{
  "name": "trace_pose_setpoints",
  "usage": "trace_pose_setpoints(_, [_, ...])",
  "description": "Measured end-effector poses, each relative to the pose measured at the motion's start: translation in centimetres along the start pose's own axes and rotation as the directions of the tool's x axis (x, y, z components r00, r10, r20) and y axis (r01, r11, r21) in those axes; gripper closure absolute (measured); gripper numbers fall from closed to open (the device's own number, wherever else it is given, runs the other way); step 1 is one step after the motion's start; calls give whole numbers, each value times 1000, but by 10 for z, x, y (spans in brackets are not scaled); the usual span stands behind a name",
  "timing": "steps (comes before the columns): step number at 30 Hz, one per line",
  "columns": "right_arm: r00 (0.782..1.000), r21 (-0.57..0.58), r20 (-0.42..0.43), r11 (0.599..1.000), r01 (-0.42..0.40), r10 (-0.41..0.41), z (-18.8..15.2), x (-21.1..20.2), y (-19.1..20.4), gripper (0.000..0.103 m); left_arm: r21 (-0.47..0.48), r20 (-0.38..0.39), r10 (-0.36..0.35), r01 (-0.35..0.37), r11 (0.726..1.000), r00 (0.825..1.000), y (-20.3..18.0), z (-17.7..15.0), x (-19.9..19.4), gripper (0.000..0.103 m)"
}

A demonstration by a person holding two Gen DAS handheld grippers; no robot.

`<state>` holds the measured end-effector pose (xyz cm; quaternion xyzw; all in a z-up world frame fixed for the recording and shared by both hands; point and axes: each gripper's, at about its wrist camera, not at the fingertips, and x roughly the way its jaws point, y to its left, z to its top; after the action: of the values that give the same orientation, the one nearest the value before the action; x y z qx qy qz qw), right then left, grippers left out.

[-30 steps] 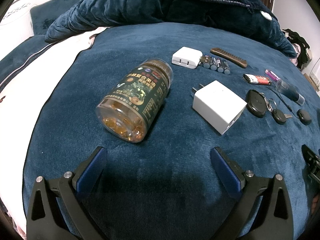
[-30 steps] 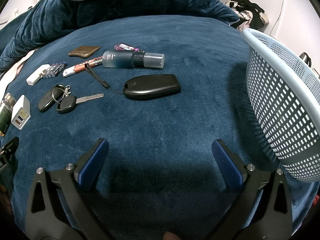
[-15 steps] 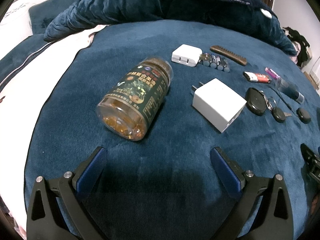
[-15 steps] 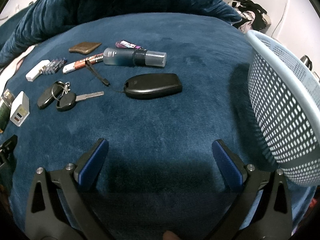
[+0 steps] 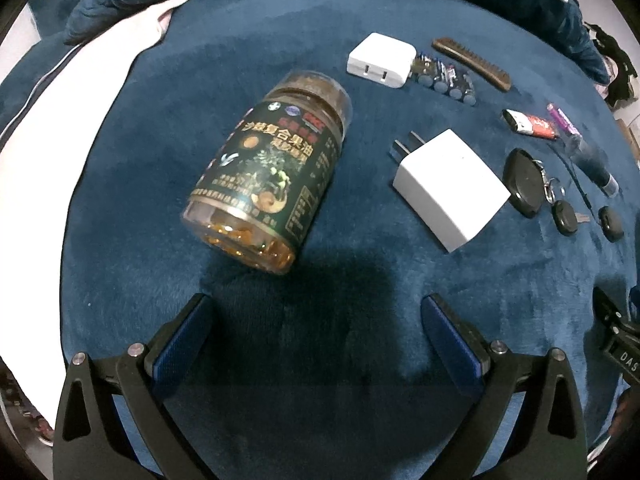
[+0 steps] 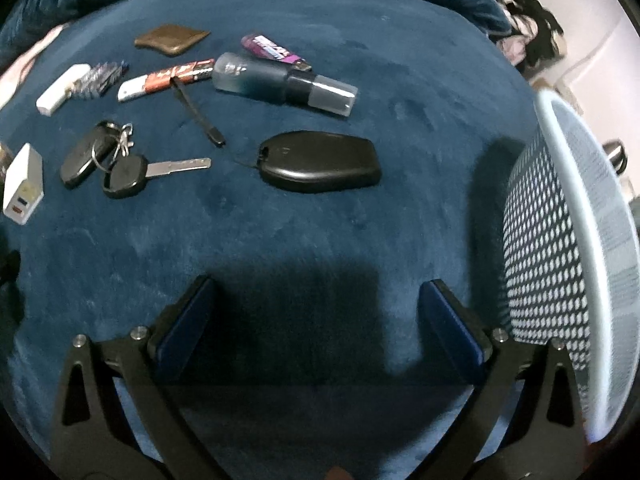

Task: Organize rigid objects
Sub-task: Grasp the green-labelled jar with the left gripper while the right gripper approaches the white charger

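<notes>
Your left gripper (image 5: 316, 322) spread wide, empty, hovering over blue plush bed cover (image 5: 168, 112); dark-labelled clear supplement jar of golden capsules (image 5: 268, 190) lies on side just beyond, left of white cube charger (image 5: 450, 190). Your right gripper (image 6: 316, 308) wide, empty; black oval key fob (image 6: 320, 162) ahead, pale blue perforated plastic basket (image 6: 560, 264) at right.

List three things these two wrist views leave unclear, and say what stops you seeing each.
1. Inside of the basket: right wrist view shows only its outer wall, cut by the frame edge.
2. Print on the bottle label: left wrist view, too small and blurred to read.
3. Batteries: right wrist view, motion blur smears them; number unclear.
4. Right gripper: left wrist view, cut off at the edge.
</notes>
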<state>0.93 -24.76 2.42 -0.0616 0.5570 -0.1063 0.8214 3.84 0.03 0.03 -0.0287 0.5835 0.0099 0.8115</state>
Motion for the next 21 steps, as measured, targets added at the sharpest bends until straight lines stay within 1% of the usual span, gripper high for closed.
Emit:
trace_pose_setpoints(4, [999, -35, -4, 999, 41, -41, 2, -1, 6, 0, 4, -7, 7, -7, 1000, 1000, 0, 3, 4, 0])
trace_pose_setpoints(7, [999, -36, -3, 999, 41, -41, 3, 4, 6, 0, 7, -6, 6, -6, 1000, 1000, -1, 3, 4, 0])
trace_pose_setpoints(12, [1000, -15, -12, 1000, 9, -9, 8, 6, 0, 0, 11, -5, 4, -4, 1000, 1000, -1, 5, 5, 0])
trace_pose_setpoints(19, [997, 82, -18, 994, -70, 72, 2, 11, -16, 0, 12, 2, 2, -2, 1000, 1000, -1, 2, 5, 0])
trace_pose_setpoints(21, [997, 83, -15, 994, -75, 76, 2, 11, -18, 0, 12, 4, -5, 5, 1000, 1000, 0, 1, 4, 0])
